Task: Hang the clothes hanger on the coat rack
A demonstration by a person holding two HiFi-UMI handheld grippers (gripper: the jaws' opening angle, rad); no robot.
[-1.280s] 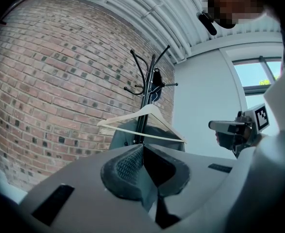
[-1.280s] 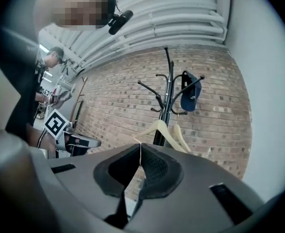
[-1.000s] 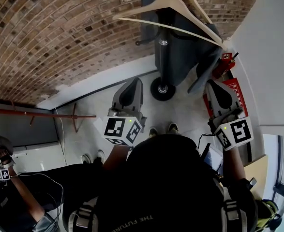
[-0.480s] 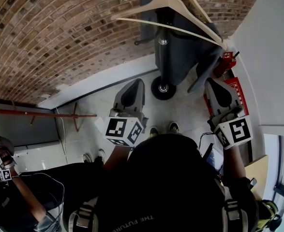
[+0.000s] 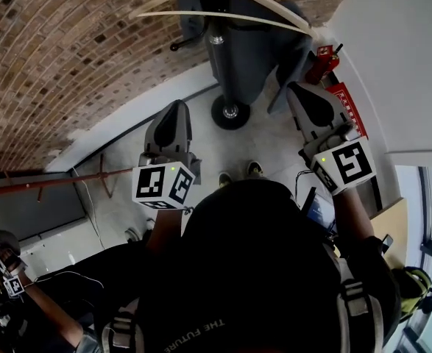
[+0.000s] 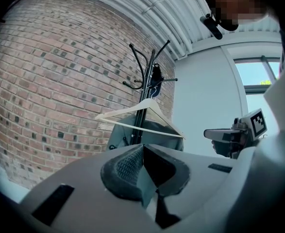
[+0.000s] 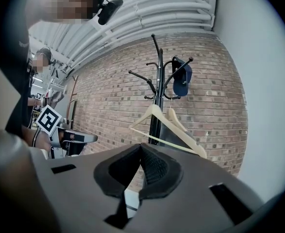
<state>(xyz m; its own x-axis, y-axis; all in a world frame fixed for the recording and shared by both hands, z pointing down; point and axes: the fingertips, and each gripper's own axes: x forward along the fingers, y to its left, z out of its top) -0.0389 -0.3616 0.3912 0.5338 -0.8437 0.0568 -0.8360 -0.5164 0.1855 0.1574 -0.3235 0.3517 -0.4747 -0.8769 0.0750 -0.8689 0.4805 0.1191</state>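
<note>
The hanger (image 7: pixel 179 130) has drifted toward twelve o'clock in the head view, and the grippers have edged left. It hangs on the coat rack (image 7: pixel 155 72) by the brick wall (image 7: pixel 108 96). It is probably light, stiff, smooth wood, best pinched at the neck under its hook. The left gripper (image 6: pixel 143 150) and right gripper (image 7: pixel 141 150) are pressed closed and empty.
</note>
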